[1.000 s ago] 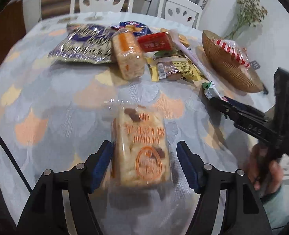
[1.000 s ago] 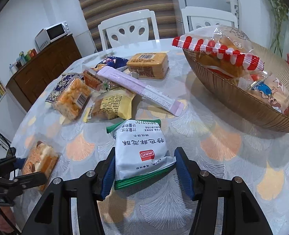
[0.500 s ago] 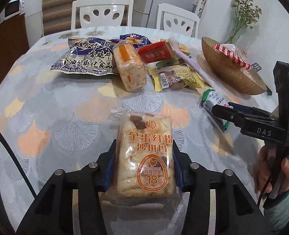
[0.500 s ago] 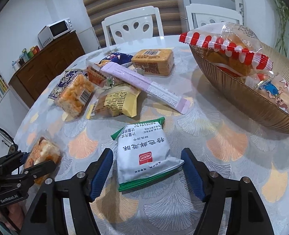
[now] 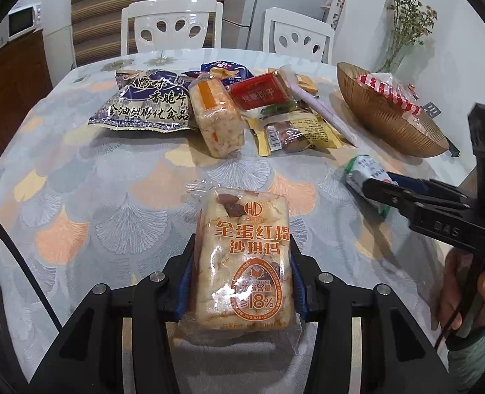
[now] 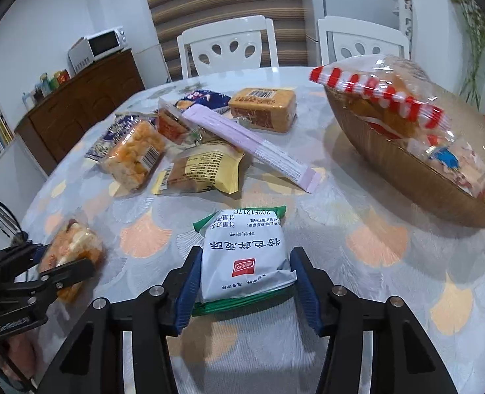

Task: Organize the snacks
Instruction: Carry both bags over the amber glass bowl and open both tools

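My left gripper (image 5: 241, 282) is shut on an orange-printed clear cake packet (image 5: 244, 256) at the table's near edge. It also shows at the left of the right wrist view (image 6: 70, 256). My right gripper (image 6: 244, 290) has its blue pads touching both sides of a white and green snack packet (image 6: 245, 256) that lies on the table; it shows in the left wrist view (image 5: 367, 177) too. A brown ribbed bowl (image 6: 406, 177) holding wrapped snacks stands at the right.
A pile of snacks lies mid-table: a purple chip bag (image 5: 144, 105), a clear rice-cracker packet (image 5: 216, 115), a red box (image 5: 259, 92), a yellow packet (image 6: 203, 170), a long lilac packet (image 6: 249, 144). Two white chairs (image 5: 173, 26) stand behind.
My left gripper closed on the orange cake packet and lifted it slightly. My right gripper opened around the white packet, then narrowed onto it again.
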The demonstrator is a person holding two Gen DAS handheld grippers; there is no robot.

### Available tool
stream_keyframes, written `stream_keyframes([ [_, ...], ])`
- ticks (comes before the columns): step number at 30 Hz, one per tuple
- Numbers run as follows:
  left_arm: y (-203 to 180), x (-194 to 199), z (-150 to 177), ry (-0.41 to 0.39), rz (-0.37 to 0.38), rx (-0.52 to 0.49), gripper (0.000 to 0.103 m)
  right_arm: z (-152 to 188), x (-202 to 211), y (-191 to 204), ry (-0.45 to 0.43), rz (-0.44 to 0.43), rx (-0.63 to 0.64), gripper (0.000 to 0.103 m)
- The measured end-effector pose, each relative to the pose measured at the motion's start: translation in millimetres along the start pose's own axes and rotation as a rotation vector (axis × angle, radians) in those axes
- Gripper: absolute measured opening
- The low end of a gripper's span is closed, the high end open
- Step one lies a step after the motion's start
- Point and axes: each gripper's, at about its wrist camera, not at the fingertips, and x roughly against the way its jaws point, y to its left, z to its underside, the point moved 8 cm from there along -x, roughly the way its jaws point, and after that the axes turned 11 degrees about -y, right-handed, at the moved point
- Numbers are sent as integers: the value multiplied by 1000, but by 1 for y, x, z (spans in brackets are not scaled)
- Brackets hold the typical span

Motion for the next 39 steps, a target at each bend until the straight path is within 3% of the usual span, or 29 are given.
stream_keyframes([
  [4, -14, 5, -14, -16, 41, 23, 45, 5, 22, -7, -20, -10, -28, 52],
  [9, -48, 6, -50, -50, 99, -22, 45, 2, 56, -24, -68, 15, -56, 51],
  [15, -111, -9, -112, -102, 201, -114, 45, -31, 98, -65, -173, 50, -144, 51],
  [19, -150, -31, -143, -123, 249, -158, 45, -61, 114, -99, -228, 134, -190, 51],
  [24, -187, -78, -171, -113, 301, -143, 45, -90, 110, -144, -234, 223, -263, 51],
  [31, -220, -135, -184, -109, 315, -158, 45, -116, 95, -188, -221, 306, -346, 52],
  [39, -250, -160, -225, -72, 364, -196, 47, -149, 85, -222, -235, 377, -404, 52],
])
